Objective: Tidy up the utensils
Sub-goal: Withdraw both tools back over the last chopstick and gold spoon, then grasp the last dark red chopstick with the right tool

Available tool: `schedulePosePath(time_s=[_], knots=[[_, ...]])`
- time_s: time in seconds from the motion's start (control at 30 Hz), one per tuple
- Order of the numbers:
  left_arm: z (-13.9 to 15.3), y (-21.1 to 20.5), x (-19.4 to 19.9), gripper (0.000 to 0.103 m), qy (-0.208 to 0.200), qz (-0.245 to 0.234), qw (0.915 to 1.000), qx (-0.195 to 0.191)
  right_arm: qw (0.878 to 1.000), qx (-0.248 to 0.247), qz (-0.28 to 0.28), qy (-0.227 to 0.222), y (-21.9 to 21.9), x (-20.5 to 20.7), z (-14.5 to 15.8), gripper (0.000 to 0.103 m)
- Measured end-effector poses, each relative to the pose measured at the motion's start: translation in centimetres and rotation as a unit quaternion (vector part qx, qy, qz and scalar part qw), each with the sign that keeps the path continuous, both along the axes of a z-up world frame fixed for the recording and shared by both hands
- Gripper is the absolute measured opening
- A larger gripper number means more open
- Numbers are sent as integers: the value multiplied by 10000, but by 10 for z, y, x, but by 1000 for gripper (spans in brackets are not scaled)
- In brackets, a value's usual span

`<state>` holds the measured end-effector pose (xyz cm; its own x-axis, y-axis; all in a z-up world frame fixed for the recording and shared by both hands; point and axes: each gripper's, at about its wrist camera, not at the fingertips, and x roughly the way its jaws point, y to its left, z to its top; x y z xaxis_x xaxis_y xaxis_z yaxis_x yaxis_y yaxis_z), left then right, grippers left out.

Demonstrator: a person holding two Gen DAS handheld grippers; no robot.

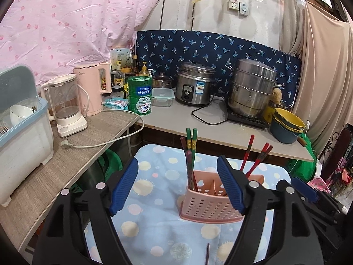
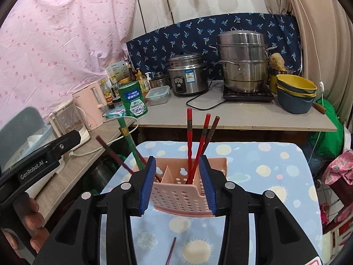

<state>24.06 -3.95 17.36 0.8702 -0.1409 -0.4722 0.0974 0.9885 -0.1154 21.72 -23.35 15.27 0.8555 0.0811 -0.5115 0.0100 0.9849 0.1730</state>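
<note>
Cloth: pale blue cotton (image 2: 264,167), printed with cream suns and dots, spread over a small table.
Room: grey counter (image 1: 183,119) behind, pink sheet (image 1: 57,22) and navy patterned fabric (image 1: 216,46) hung against the wall.
Counter: steel steamer pot (image 2: 241,61), steel rice cooker (image 2: 188,75), green tin (image 2: 132,101), pink kettle (image 1: 94,88), stacked yellow and blue bowls (image 2: 295,95).
Holder: pink plastic utensil basket (image 2: 176,196), perforated front, divided into compartments, stood on the cloth near its middle.
Chopsticks: red ones (image 2: 199,143) upright in the right compartment, green pair (image 1: 190,152) and a dark one leaned in the left; one dark stick (image 2: 171,250) lay flat on the cloth in front.
Left gripper (image 1: 176,187): blue ribbed pads wide apart, gripped nothing, held before the basket's left side.
Right gripper (image 2: 177,183): pads stood either side of the basket, whether touching could not be told.
Hand (image 2: 26,223): fingers wrapped on the black handle at the edge of the right view.
</note>
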Motion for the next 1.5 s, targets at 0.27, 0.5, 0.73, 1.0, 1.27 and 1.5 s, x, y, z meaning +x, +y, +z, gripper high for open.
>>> schedulePosePath(time_s=[0.27,0.5,0.73,1.0,1.27,1.5], knots=[[-4,8,-44,79,-123,-16,9999,115,9989,-457,52,-58,21,-50,-9,43],[-13,14,-79,81,-113,-12,9997,196,9978,-647,119,77,40,-91,-27,45],[-32,18,-106,84,44,-29,9994,329,9985,-459,160,261,46,-121,-44,45],[-65,22,-128,87,381,-47,9981,491,9975,-459,98,532,47,-144,-70,45],[-106,30,-139,87,865,0,9947,558,9934,-448,180,1041,56,-162,-119,45],[-141,34,-147,87,1240,-11,9897,717,9888,-495,263,1385,70,-178,-158,45]])
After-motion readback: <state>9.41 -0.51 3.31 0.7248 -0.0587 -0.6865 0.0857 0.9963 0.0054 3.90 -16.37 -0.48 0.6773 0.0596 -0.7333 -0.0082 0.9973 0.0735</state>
